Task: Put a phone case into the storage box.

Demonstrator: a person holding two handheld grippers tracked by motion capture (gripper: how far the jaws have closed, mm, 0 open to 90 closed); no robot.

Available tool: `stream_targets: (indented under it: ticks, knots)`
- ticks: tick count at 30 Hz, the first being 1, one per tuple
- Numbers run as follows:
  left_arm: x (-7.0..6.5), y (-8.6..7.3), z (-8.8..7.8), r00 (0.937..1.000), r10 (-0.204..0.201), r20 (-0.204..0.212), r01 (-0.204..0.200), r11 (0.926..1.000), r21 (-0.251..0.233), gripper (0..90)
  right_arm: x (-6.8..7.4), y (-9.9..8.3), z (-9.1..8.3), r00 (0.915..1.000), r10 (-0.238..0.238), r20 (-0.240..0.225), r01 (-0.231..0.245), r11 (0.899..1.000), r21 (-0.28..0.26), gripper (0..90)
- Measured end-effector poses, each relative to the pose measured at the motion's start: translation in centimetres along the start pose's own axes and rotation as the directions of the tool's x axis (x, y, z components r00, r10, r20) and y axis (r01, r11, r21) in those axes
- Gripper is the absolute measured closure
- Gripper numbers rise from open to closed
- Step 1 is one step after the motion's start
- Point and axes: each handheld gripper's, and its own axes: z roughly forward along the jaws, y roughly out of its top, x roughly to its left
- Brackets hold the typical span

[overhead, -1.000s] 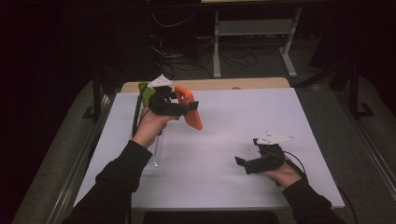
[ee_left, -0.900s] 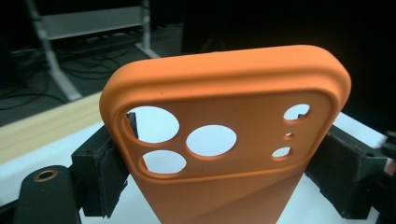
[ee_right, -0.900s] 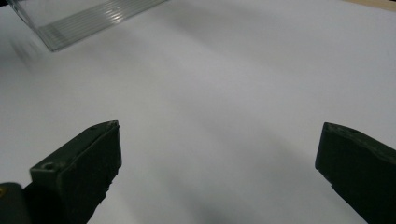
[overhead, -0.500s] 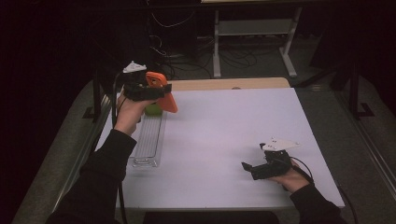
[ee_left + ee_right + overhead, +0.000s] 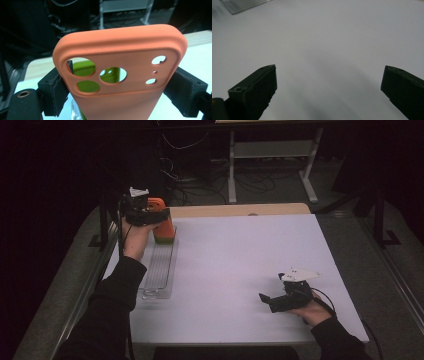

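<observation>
High view first: up in the upper left of the frame the left gripper [image 5: 159,217] is raised above the far left corner of the white table [image 5: 240,270], its jaws clamped on an orange phone case [image 5: 161,222], with a hint of something green at the case's lower edge. Directly below it in the frame lies a clear ribbed tray [image 5: 159,267], long and narrow, flat along the table's left edge. Lower right of the frame, the right gripper [image 5: 265,298] rests low at the tabletop in the person's hand, jaws pointing left, nothing between them. Over to the left gripper view: the phone case [image 5: 120,75] stands dead centre, gripped by its two sides between the black jaws, camera cut-outs facing us, and a green object [image 5: 86,86] shows through those holes behind it. Now the right gripper view: both jaws spread wide at the lower corners with only bare white table [image 5: 324,50] between, and a corner of the clear tray [image 5: 242,5] sits in the upper left.
</observation>
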Motion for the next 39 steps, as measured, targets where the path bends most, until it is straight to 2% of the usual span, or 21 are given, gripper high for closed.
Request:
stream_targets:
  ticks: [3,5,10,13,15,16,20,21,23,26,30,31,32,34,36,39]
  knots:
    - [0.1,-0.6,0.9,0.9992,0.014,-0.038,-0.012,0.9993,0.036,14.2,0.0,0.0,0.0,1.0000,-0.003,-0.001,0.003,1.000,-0.002,0.0]
    - [0.1,-1.1,1.5,0.9986,0.009,-0.052,-0.006,0.9987,0.051,14.1,-0.1,0.0,-0.1,1.0000,-0.001,-0.002,0.001,1.000,-0.004,0.0]
    - [0.4,-2.1,2.8,0.9939,0.025,-0.107,-0.014,0.9948,0.101,14.1,-0.1,0.0,-0.1,1.0000,0.006,-0.005,-0.006,1.000,-0.001,0.0]
    - [0.5,-2.6,3.5,0.9923,0.021,-0.122,-0.008,0.9937,0.111,14.0,0.0,0.0,-0.1,1.0000,0.004,-0.005,-0.004,1.000,-0.001,0.0]
    - [0.5,-2.9,3.9,0.9918,0.005,-0.128,0.009,0.9940,0.109,13.9,0.0,-0.1,-0.1,1.0000,0.003,-0.005,-0.003,1.000,0.001,0.0]
    - [0.5,-3.0,4.1,0.9921,0.006,-0.125,0.009,0.9922,0.125,13.8,0.0,-0.1,-0.1,1.0000,0.003,-0.004,-0.003,1.000,0.003,0.0]
    - [0.4,-3.4,4.8,0.9920,-0.006,-0.126,0.023,0.9909,0.133,13.7,-0.1,-0.1,-0.1,1.0000,-0.001,-0.001,0.001,1.000,0.002,0.0]
    - [0.4,-3.4,4.9,0.9914,0.011,-0.130,0.007,0.9904,0.138,13.7,-0.1,-0.1,-0.1,1.0000,0.000,-0.002,0.000,1.000,0.001,0.0]
    - [0.3,-3.6,5.1,0.9916,0.006,-0.129,0.012,0.9904,0.138,13.6,-0.1,-0.1,-0.1,1.0000,-0.002,-0.001,0.002,1.000,0.000,0.0]
    - [0.2,-3.7,5.4,0.9914,0.018,-0.130,0.001,0.9893,0.146,13.3,-0.1,-0.1,-0.1,1.0000,-0.003,0.001,0.003,1.000,0.000,0.0]
    - [0.1,-3.7,5.7,0.9917,0.022,-0.127,-0.006,0.9916,0.129,10.0,0.0,-0.1,-0.2,1.0000,0.000,-0.003,0.000,1.000,0.000,0.0]
    - [0.1,-3.7,5.7,0.9911,0.016,-0.132,0.001,0.9921,0.125,5.9,0.0,-0.1,-0.2,1.0000,0.000,-0.004,0.000,1.000,0.000,0.0]
    - [0.2,-3.6,5.6,0.9930,0.009,-0.117,0.004,0.9936,0.113,3.4,0.0,-0.1,-0.2,1.0000,0.000,-0.003,0.000,1.000,0.000,0.0]
    - [0.4,-3.5,5.4,0.9932,0.017,-0.115,-0.004,0.9940,0.110,0.2,-0.1,-0.1,-0.2,1.0000,-0.003,-0.001,0.003,1.000,-0.003,0.0]
    - [0.6,-3.2,5.0,0.9945,0.006,-0.104,0.005,0.9946,0.104,0.0,-0.1,-0.1,-0.2,1.0000,0.003,-0.004,-0.003,1.000,0.000,0.0]
    - [1.0,-2.7,4.3,0.9961,0.012,-0.087,-0.003,0.9955,0.095,0.0,-0.1,-0.1,-0.2,1.0000,-0.001,-0.002,0.001,1.000,-0.003,0.0]
